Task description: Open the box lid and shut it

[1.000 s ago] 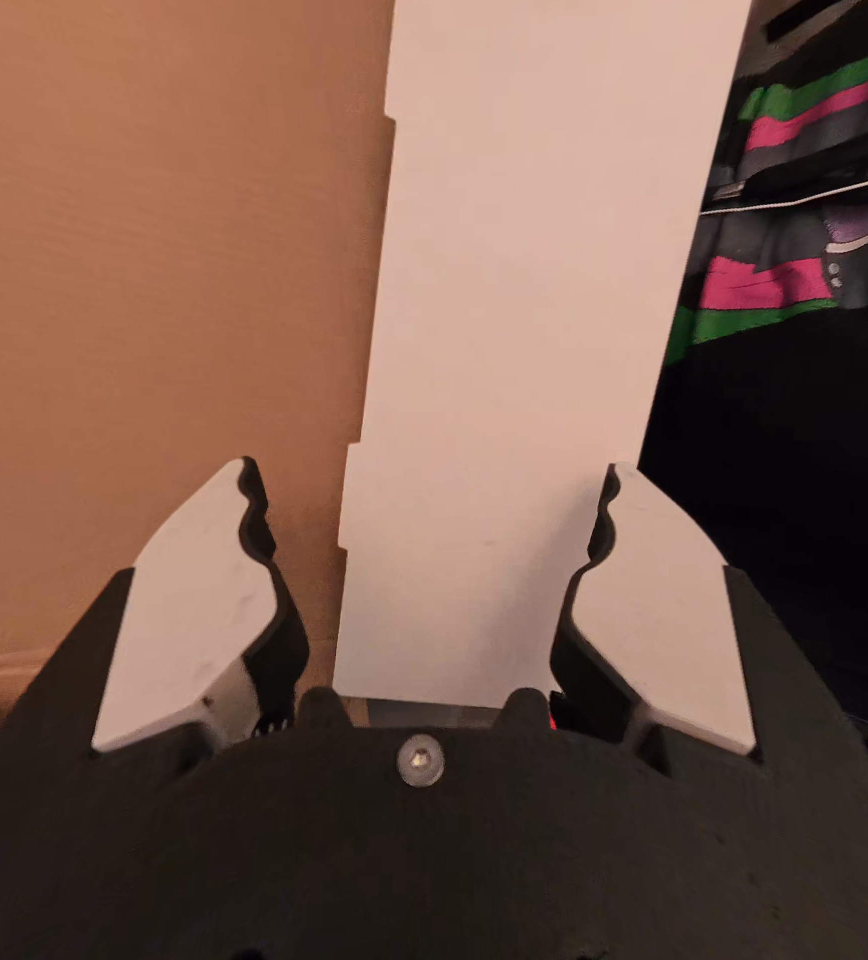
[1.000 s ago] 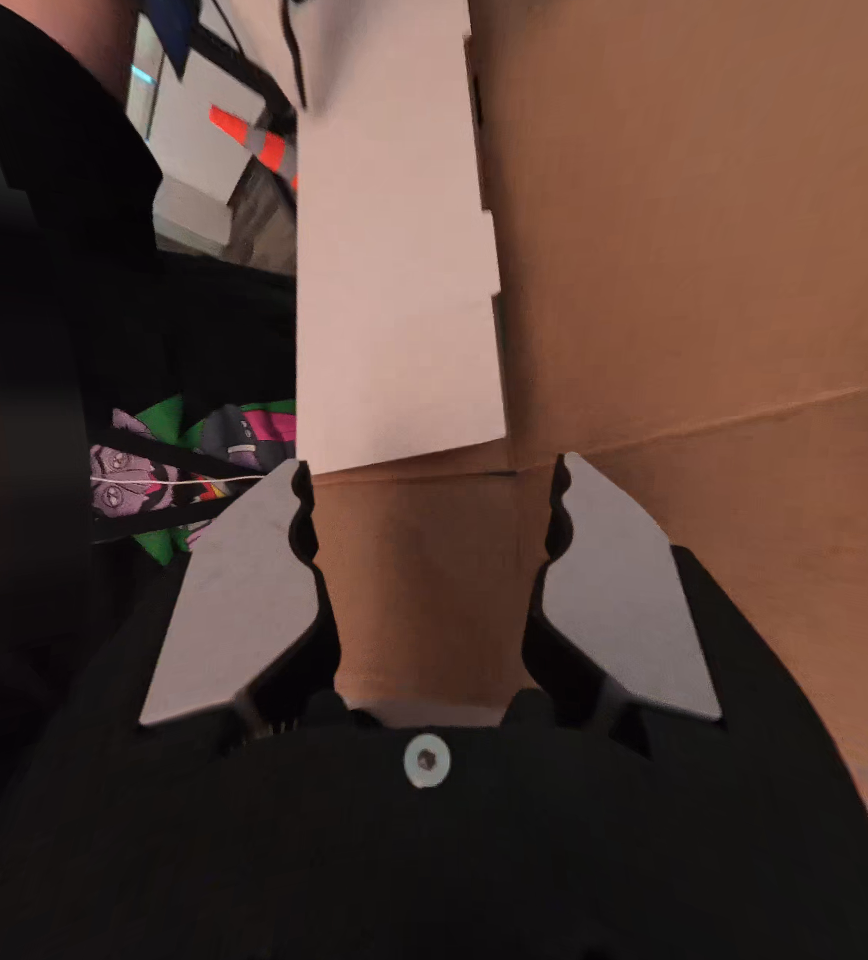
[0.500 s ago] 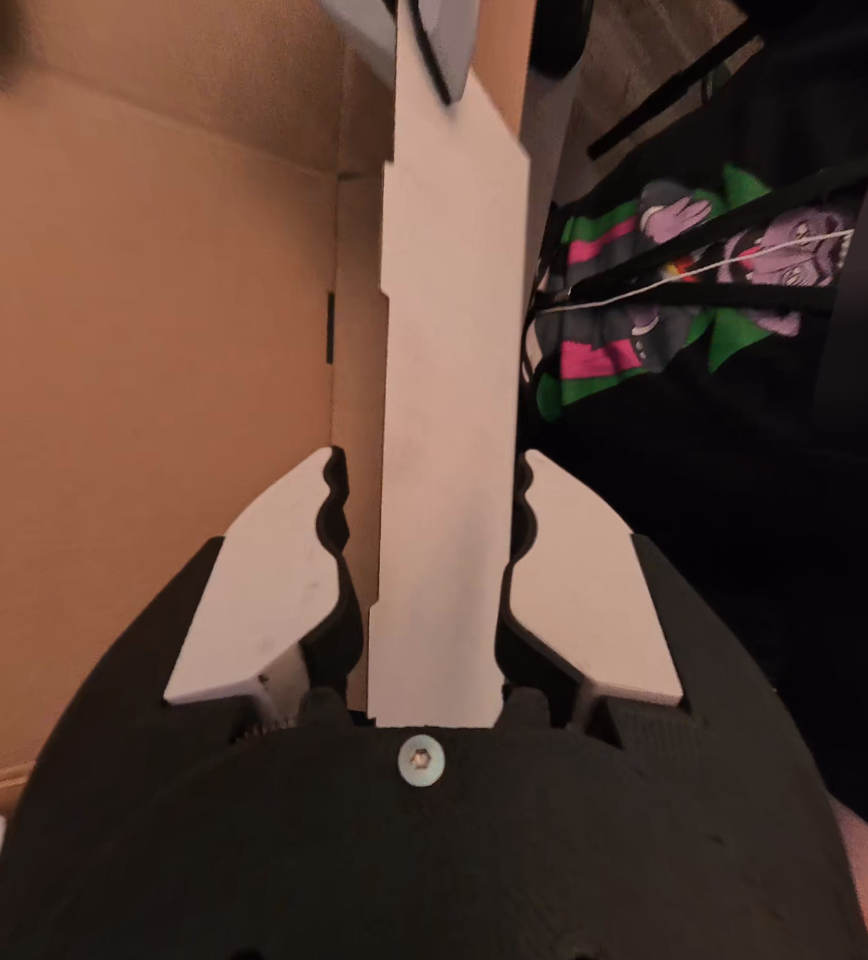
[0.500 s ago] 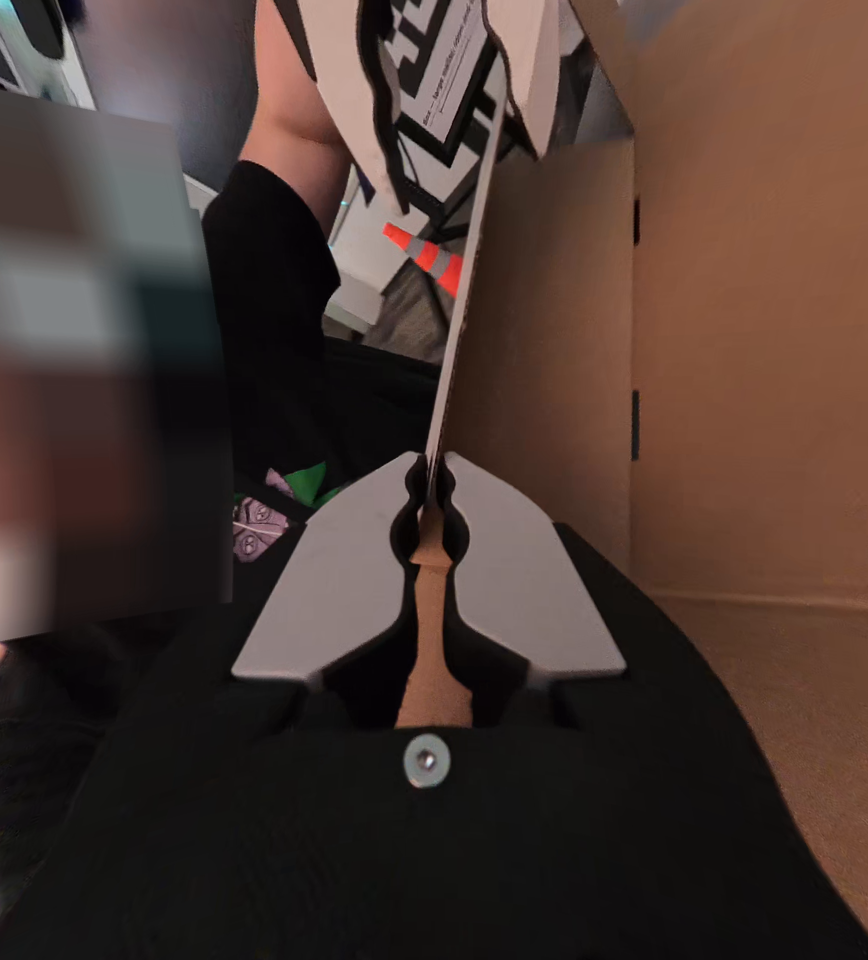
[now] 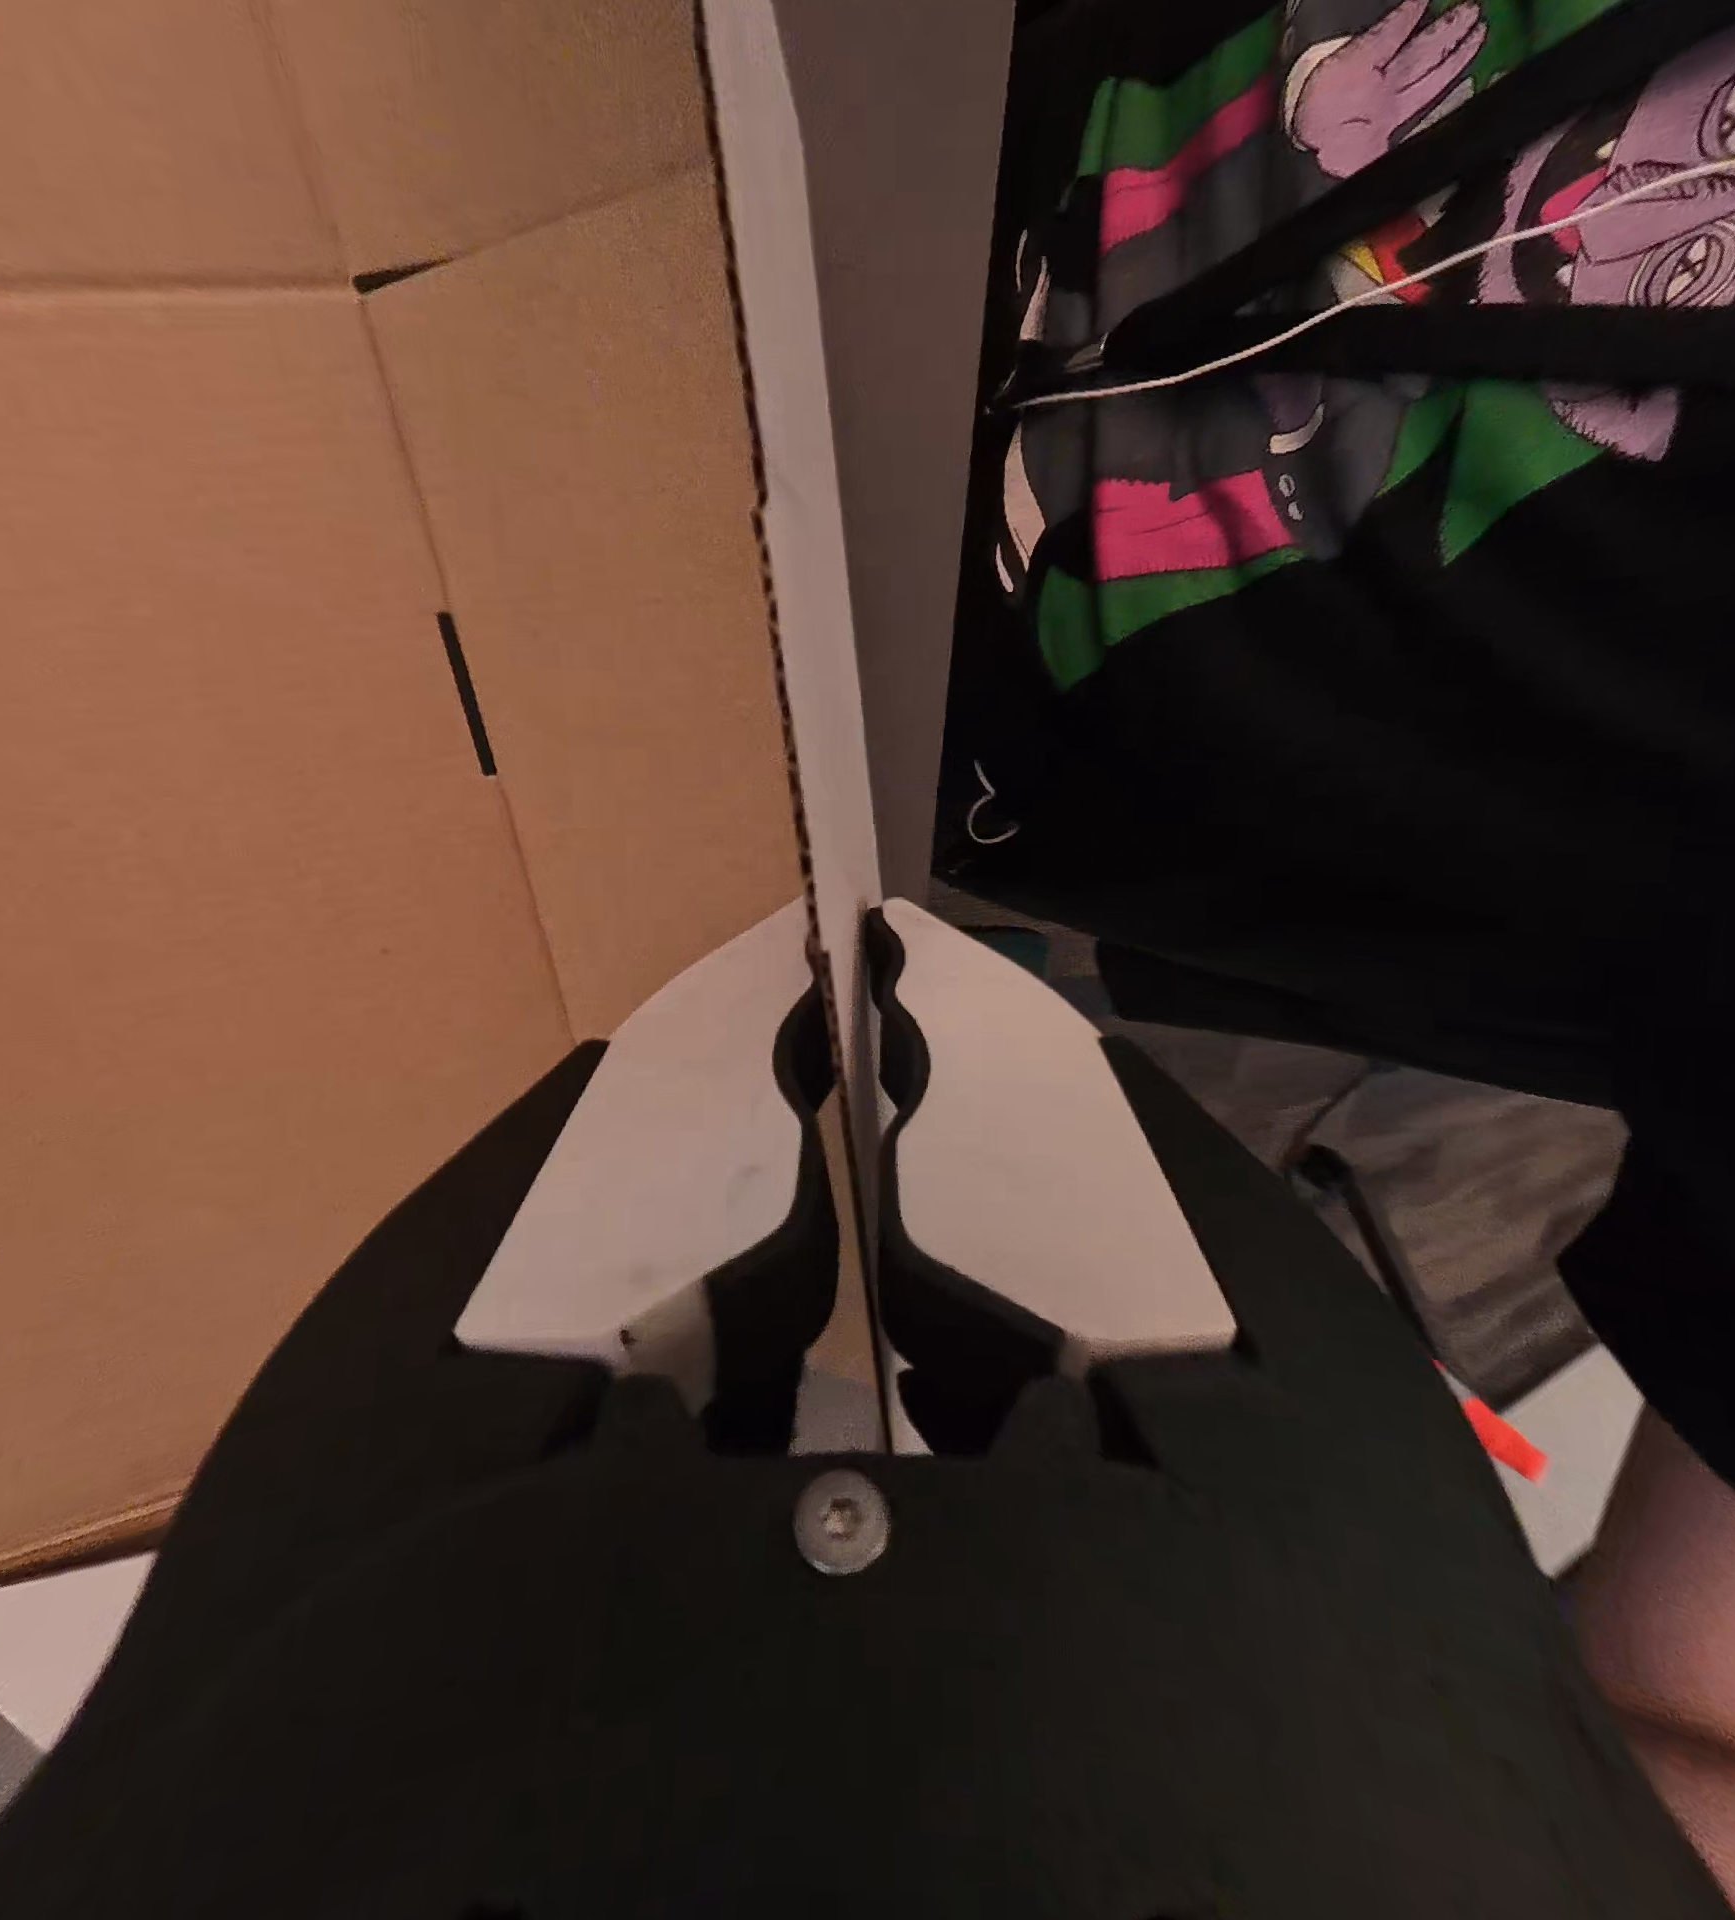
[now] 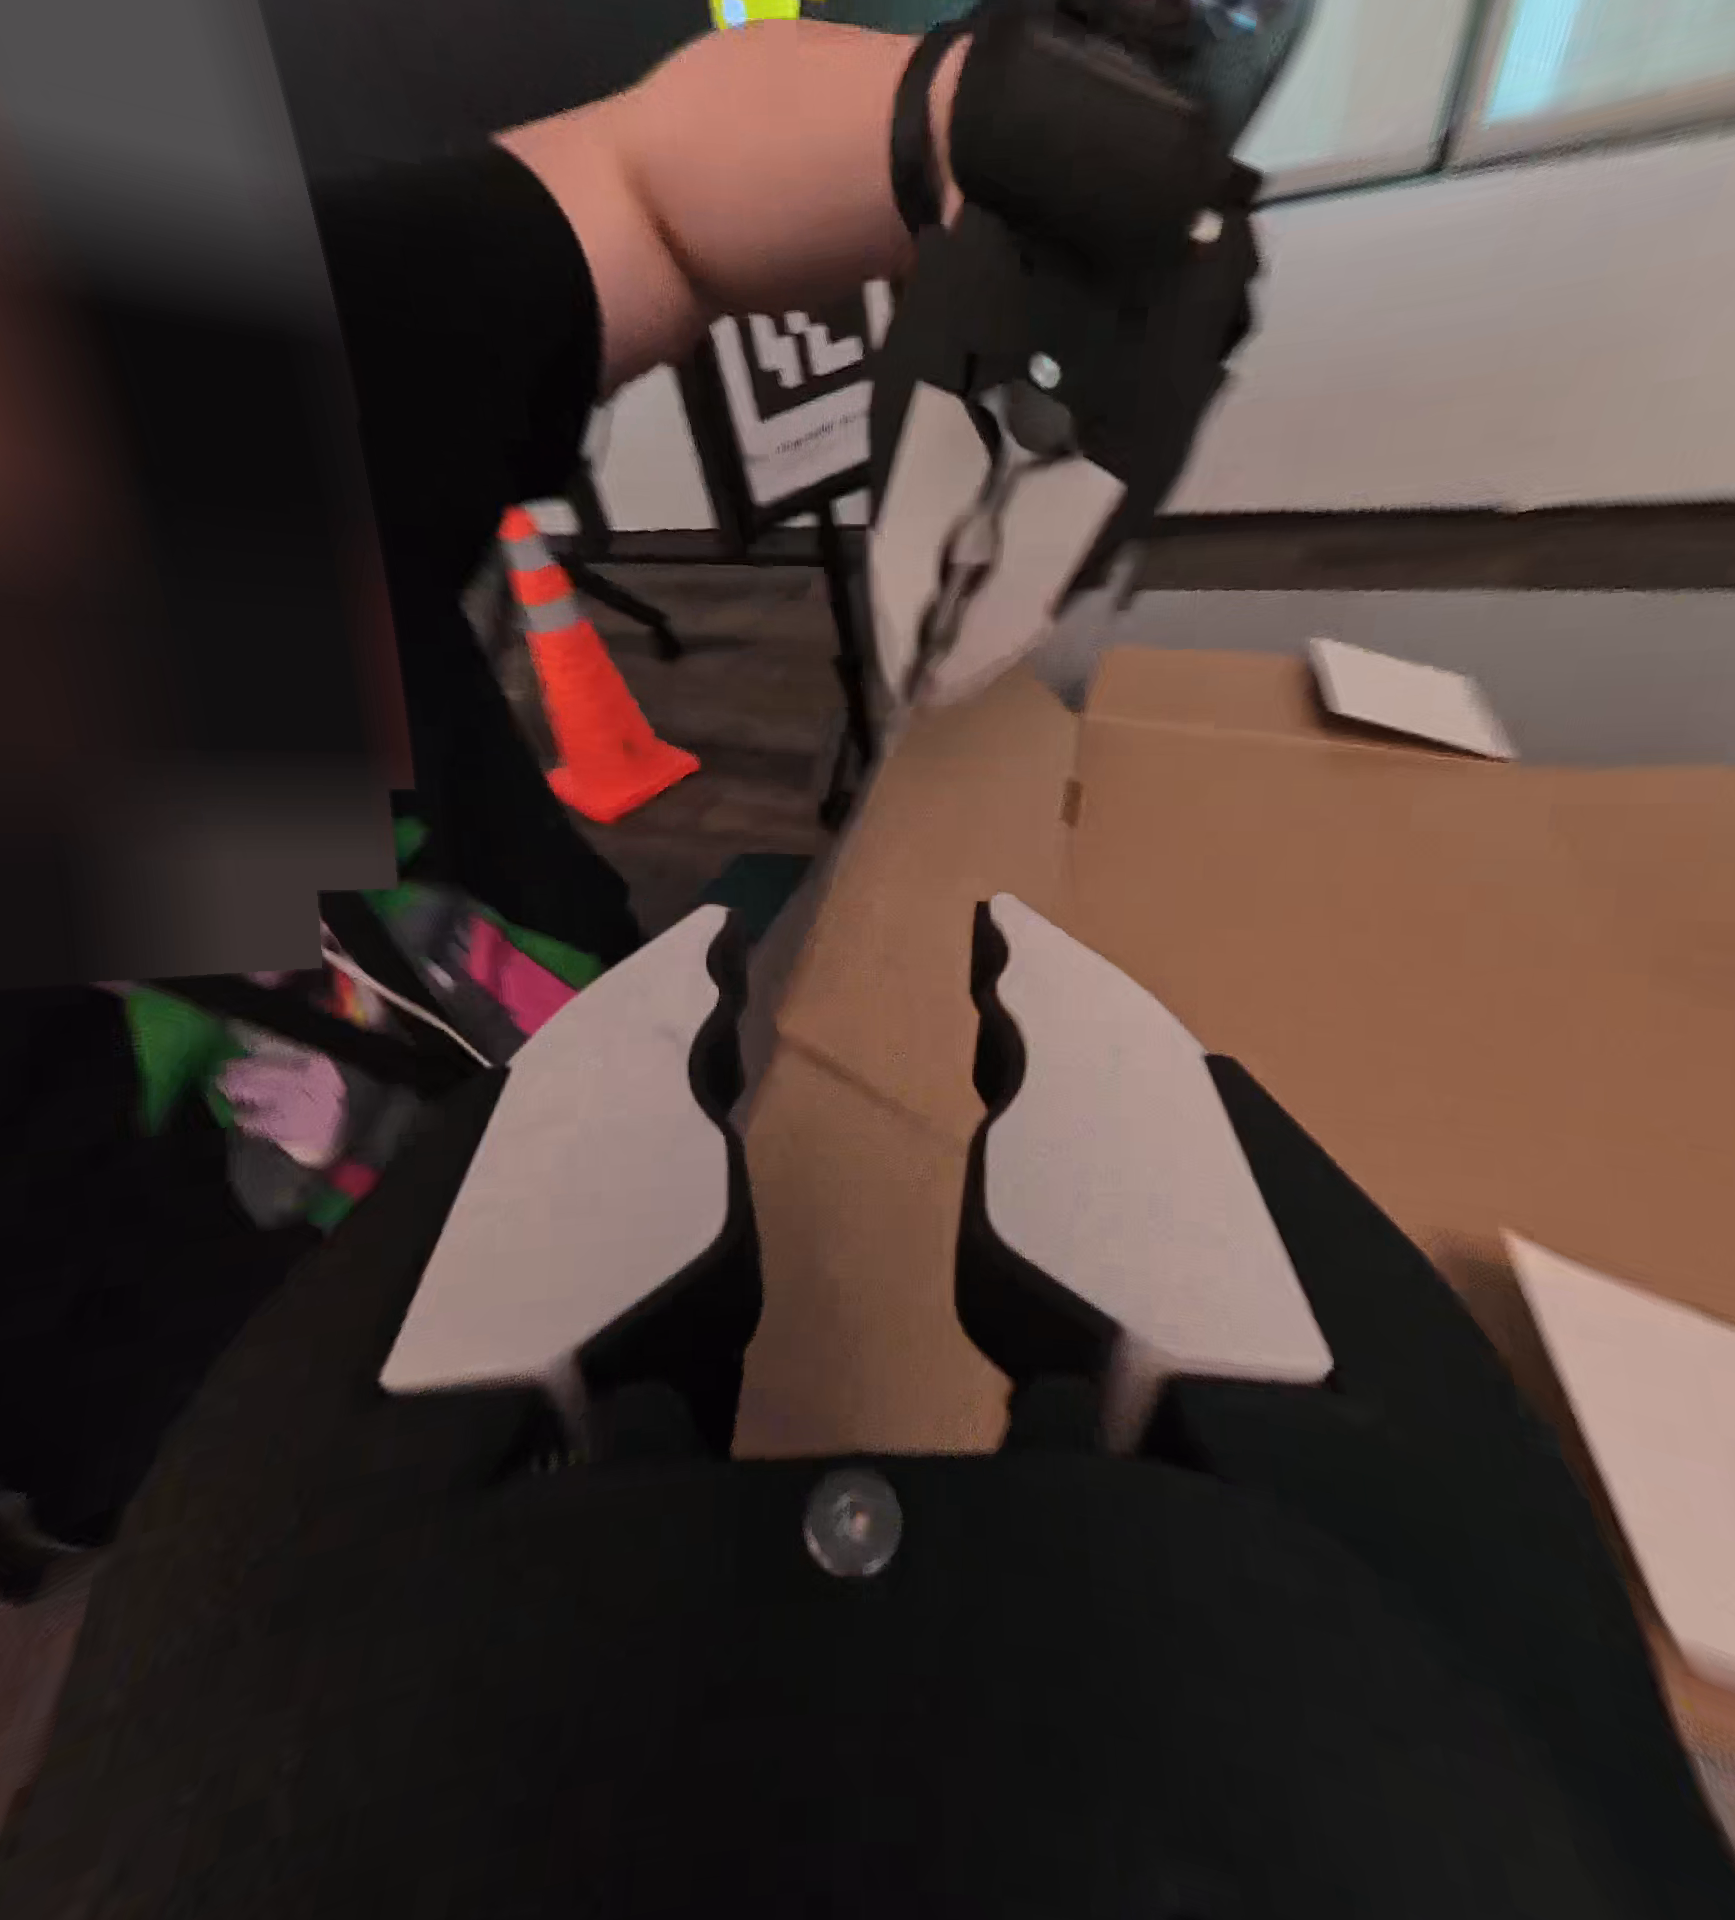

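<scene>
The box is brown cardboard inside and white outside. In the left wrist view my left gripper (image 5: 842, 914) is shut on the edge of the lid's front flap (image 5: 811, 520), which stands upright with the box's brown inner wall (image 5: 219, 727) to its left. In the right wrist view my right gripper (image 6: 852, 925) is open, its fingers apart on either side of the brown lid edge (image 6: 873, 1195) without pinching it. The left gripper (image 6: 930, 665) shows farther off there, clamped on the raised lid (image 6: 1362, 987).
A person's bare forearm (image 6: 738, 177) and dark patterned clothing (image 5: 1362, 416) are close on the side away from the box. An orange cone (image 6: 582, 675) stands on the floor behind. A white box flap (image 6: 1694, 1455) lies at the lower right.
My left gripper closed from wide open onto the flap's edge. My right gripper, shut on the flap half a second ago, has opened and the view has swung up over the lid.
</scene>
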Available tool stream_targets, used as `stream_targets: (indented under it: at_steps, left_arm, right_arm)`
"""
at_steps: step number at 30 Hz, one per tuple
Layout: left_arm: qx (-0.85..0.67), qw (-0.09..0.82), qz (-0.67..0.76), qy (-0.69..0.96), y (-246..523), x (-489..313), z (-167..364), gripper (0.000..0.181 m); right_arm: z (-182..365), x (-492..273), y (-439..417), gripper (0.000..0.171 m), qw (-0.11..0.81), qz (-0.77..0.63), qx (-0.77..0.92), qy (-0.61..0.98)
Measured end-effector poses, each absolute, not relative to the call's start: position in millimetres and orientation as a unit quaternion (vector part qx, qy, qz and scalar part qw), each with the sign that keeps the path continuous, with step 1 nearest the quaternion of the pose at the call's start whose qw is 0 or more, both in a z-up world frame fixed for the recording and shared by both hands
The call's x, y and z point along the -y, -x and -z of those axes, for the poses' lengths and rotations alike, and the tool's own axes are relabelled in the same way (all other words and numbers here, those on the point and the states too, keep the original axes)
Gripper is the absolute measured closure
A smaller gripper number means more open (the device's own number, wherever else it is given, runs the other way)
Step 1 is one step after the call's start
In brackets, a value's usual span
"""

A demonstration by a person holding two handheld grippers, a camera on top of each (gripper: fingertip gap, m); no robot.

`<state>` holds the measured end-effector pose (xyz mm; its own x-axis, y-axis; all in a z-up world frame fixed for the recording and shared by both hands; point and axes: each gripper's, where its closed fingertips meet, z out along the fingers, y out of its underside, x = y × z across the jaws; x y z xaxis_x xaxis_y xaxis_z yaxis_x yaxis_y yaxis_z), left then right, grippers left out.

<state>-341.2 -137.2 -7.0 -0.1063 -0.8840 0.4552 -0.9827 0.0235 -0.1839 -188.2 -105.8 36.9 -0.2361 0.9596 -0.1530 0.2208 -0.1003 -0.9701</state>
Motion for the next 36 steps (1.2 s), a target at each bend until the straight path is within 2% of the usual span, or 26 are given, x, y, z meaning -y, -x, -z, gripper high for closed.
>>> stream_targets:
  at_steps: [2, 3, 6, 10, 11, 13, 19, 24, 26, 27, 31, 36]
  left_arm:
    - [0.716, 0.080, -0.227, -0.655, 342.7, 142.9, 4.5, 0.179]
    - [0.721, 0.065, -0.222, -0.653, 343.8, 144.3, 2.5, 0.179]
    - [0.729, 0.029, -0.213, -0.650, 347.7, 147.7, -5.8, 0.179]
    - [0.732, 0.005, -0.212, -0.647, 350.6, 151.9, -10.0, 0.179]
    - [0.733, 0.000, -0.212, -0.646, 350.1, 152.9, -9.9, 0.179]
    - [0.734, -0.004, -0.212, -0.646, 350.3, 156.1, -8.9, 0.179]
    - [0.745, -0.048, -0.196, -0.636, 350.4, 170.6, -9.0, 0.179]
    - [0.753, -0.079, -0.179, -0.628, 349.5, 185.9, 0.4, 0.177]
    - [0.739, -0.087, -0.198, -0.638, 350.6, 190.0, 9.4, 0.177]
    - [0.729, -0.079, -0.223, -0.643, 351.6, 195.1, 12.1, 0.178]
    - [0.706, -0.067, -0.277, -0.648, 352.2, 211.1, 23.1, 0.179]
    - [0.753, -0.078, -0.203, -0.621, 344.1, 210.9, 22.1, 0.178]
  right_arm:
    - [-12.4, 102.4, 147.6, 0.116, 0.413, -0.499, 0.572, 0.503]
    - [-0.3, 102.5, 133.0, 0.115, 0.446, -0.490, 0.556, 0.501]
    - [40.7, 119.1, 122.1, 0.112, 0.446, -0.470, 0.554, 0.523]
    - [54.1, 128.8, 159.9, 0.111, 0.487, -0.386, 0.599, 0.505]
    - [58.4, 128.4, 167.4, 0.120, 0.484, -0.366, 0.614, 0.504]
    - [65.4, 123.5, 175.1, 0.157, 0.466, -0.348, 0.633, 0.511]
    - [59.1, 124.0, 172.2, 0.156, 0.394, -0.452, 0.613, 0.514]
    - [67.2, 126.1, 172.1, 0.156, 0.382, -0.456, 0.640, 0.486]
    - [72.8, 124.7, 172.5, 0.158, 0.383, -0.461, 0.636, 0.485]
    - [74.1, 122.2, 172.9, 0.165, 0.391, -0.462, 0.630, 0.486]
    - [73.7, 119.2, 172.2, 0.166, 0.332, -0.521, 0.592, 0.517]
    - [66.7, 116.5, 183.3, 0.167, 0.274, -0.461, 0.628, 0.564]
